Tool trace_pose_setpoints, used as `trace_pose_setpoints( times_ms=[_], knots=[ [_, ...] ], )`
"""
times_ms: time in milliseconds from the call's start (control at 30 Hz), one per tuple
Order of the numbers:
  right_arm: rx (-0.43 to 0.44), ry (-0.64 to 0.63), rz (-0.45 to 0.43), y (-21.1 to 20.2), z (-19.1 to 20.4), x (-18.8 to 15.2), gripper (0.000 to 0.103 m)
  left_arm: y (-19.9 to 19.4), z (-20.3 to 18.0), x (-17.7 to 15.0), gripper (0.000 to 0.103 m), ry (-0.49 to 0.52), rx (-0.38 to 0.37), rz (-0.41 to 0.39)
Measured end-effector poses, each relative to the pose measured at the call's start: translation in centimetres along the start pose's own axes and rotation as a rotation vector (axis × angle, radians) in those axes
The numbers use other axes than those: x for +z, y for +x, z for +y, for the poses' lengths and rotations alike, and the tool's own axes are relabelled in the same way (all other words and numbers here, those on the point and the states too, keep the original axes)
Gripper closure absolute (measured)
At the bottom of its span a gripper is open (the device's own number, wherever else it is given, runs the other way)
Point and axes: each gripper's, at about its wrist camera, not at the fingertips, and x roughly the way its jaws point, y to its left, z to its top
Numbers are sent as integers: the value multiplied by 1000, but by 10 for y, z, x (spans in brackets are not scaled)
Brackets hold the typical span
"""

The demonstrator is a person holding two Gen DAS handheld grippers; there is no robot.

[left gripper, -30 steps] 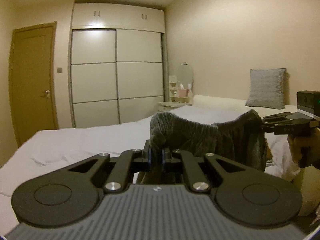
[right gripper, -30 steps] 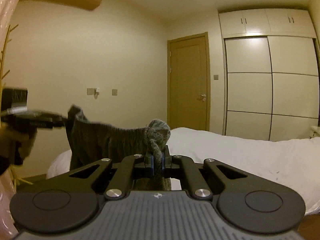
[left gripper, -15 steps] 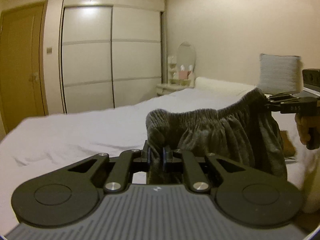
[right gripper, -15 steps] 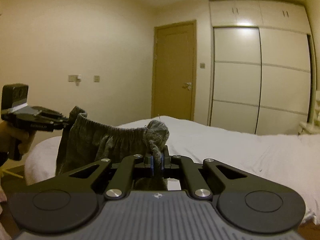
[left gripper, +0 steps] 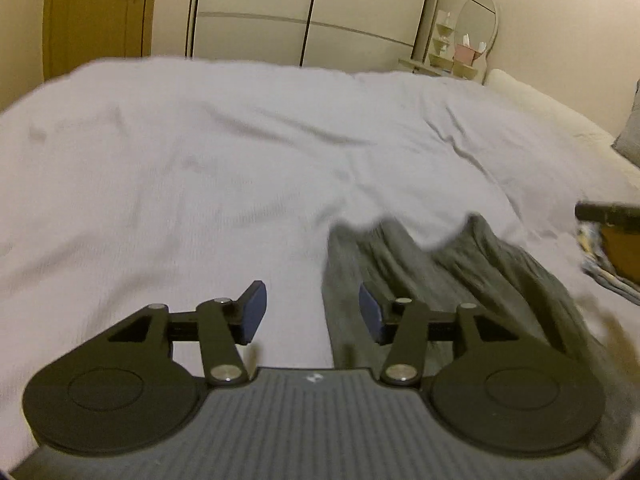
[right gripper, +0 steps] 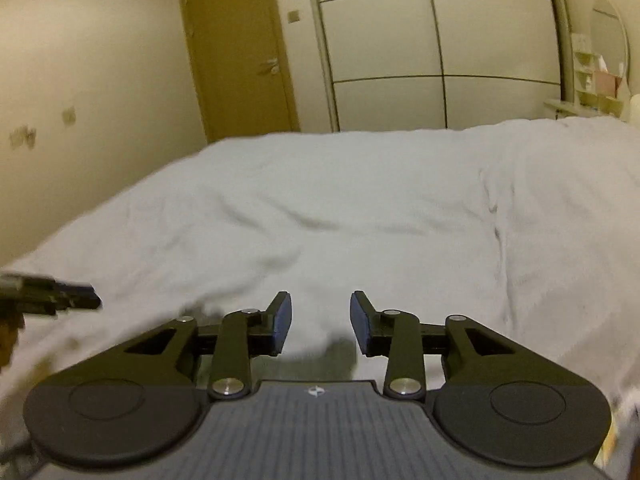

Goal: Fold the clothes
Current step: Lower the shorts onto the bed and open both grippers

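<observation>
Nearest the bed's front edge, the left gripper hangs with jaws spread wide, empty, and the right gripper likewise gapes, gripping nothing. The grey shorts lie spread on the bed just beyond the left gripper, legs pointing toward the far wardrobe.

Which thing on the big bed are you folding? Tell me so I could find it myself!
Find the wide white bed that fills the room. Near its close edge, just in front of the open left hand-held gripper, lies a pair of dark grey shorts, spread flat. It is the only dark, crinkly cloth on the pale sheet; the patterned fabric at the far right is lighter.
</observation>
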Motion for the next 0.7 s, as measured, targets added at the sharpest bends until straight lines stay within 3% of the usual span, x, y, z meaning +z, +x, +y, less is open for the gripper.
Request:
trace_pose_setpoints(
  times_ms=[133,300,333,367,433,467,533,567,633,700],
  knots=[
    [43,14,36,-46,23,-46,54,-44,-16,-38,38,-37,-84,12],
    [65,-43,50,-100,69,-94,40,-68,-41,-88,39,-20,-117,87],
    [64,-81,57,-104,82,-103,40,-69,-44,-95,45,-31,-123,92],
    [64,-122,63,-108,95,-111,40,-70,-47,-102,66,-42,-130,95],
    [54,-207,76,-111,118,-126,40,-68,-56,-108,97,-1,-126,110],
    [38,-239,84,-107,126,-131,42,-68,-61,-111,100,25,-112,115],
    [9,-285,109,-95,135,-138,50,-76,-59,-108,103,31,-108,91],
    [4,-284,125,-92,134,-139,62,-81,-58,-107,103,34,-107,80],
    [5,-256,150,-84,125,-140,103,-97,-47,-98,103,44,-72,44],
    [-2,-196,124,-99,112,-133,103,-114,-28,-90,103,25,-13,18]
  ],
)
